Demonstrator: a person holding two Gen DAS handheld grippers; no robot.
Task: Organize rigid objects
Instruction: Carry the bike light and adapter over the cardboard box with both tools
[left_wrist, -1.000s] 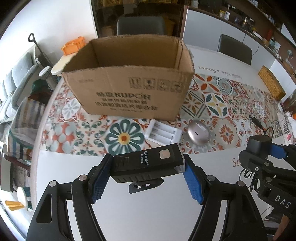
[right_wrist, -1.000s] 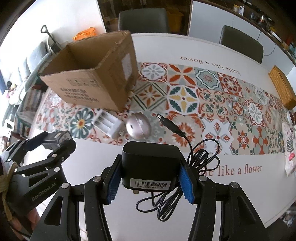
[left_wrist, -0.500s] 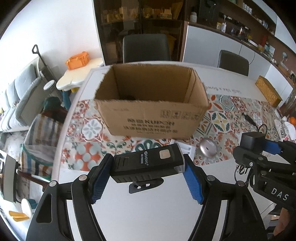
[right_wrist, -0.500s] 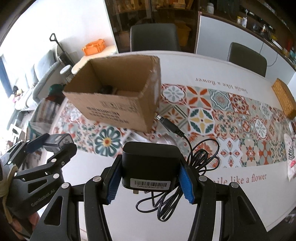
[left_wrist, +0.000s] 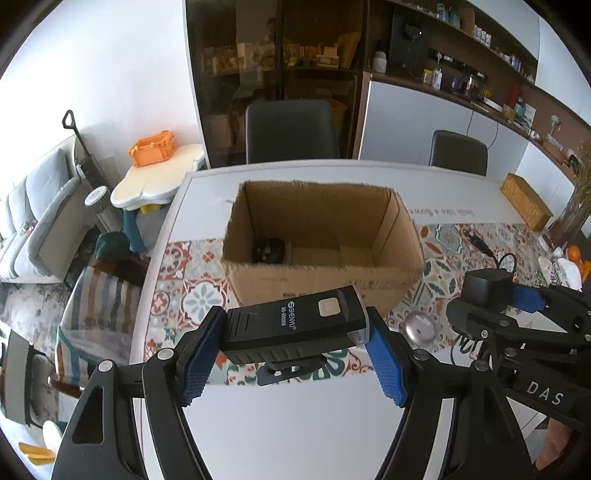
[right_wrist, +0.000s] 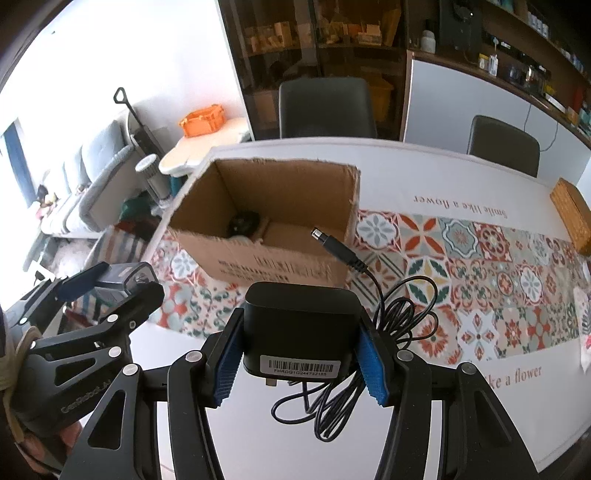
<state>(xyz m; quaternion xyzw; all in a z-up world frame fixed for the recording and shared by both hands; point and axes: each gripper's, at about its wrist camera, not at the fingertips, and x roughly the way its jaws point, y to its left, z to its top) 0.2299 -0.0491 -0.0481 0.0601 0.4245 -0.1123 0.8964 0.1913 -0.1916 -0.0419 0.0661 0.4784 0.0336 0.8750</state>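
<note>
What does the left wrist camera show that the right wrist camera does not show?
Only the left wrist view shows the silver dome on the table and the label side of the black flashlight in the left hand-held gripper. Only the right wrist view shows the barcode label on the black adapter in the right hand-held gripper, and its coiled cable. Both show the open cardboard box with a dark object inside.

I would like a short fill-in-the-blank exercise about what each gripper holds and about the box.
1. The left gripper is shut on a black rectangular ____.
2. The right gripper is shut on a black plastic power ____ with a barcode label.
3. The open brown cardboard box stands on the ____.
4. The small dark round object lies ____ the box.

Missing words: flashlight; adapter; table; inside
</note>
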